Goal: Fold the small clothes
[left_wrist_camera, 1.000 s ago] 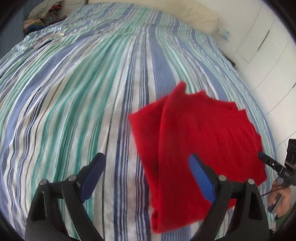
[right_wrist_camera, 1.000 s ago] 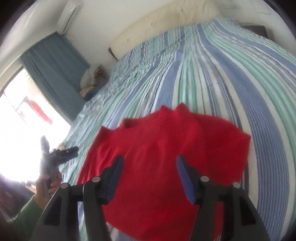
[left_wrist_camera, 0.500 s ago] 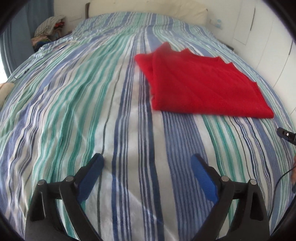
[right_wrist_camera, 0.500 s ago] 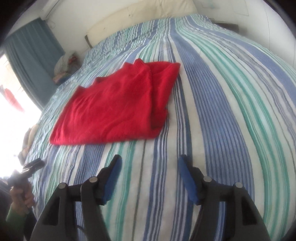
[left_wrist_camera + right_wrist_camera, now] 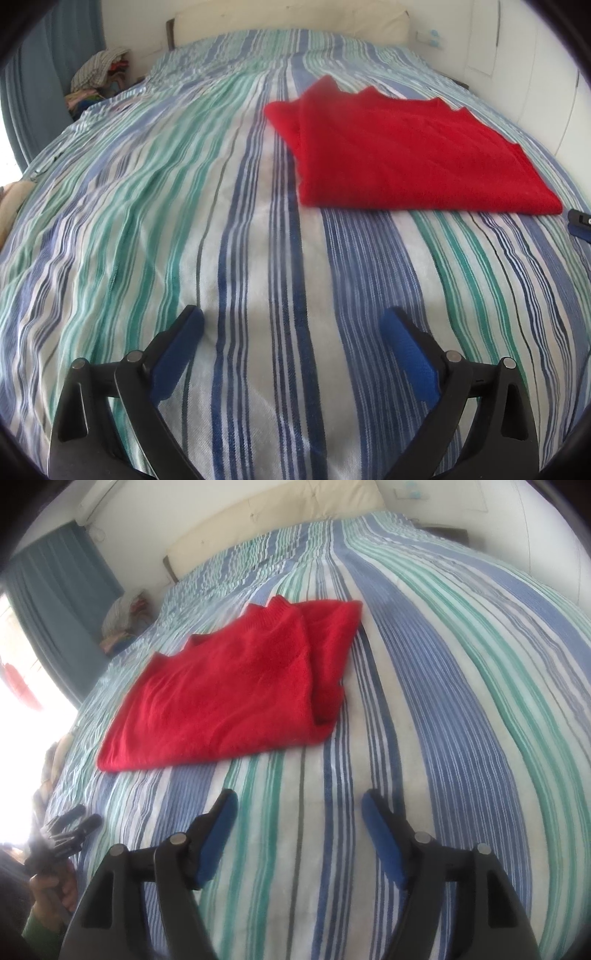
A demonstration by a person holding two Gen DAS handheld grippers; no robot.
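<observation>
Red garment [image 5: 406,147] shows no writing.

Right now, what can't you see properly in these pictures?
- Red garment: folded layers hide what kind of garment it is, both views.
- Clothes pile beside the bed: too small and far away to identify, left wrist view.
- Left gripper: washed out by window glare and blurred, right wrist view.
- Window: overexposed, nothing outside shows.

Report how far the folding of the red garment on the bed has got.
Done: the red knitted garment lies folded in layers on the striped bedspread. In hand: nothing; the left gripper and right gripper are opening over bare bedspread. Left: perhaps one more fold; the pile of clothes beside the bed may be next.
</observation>
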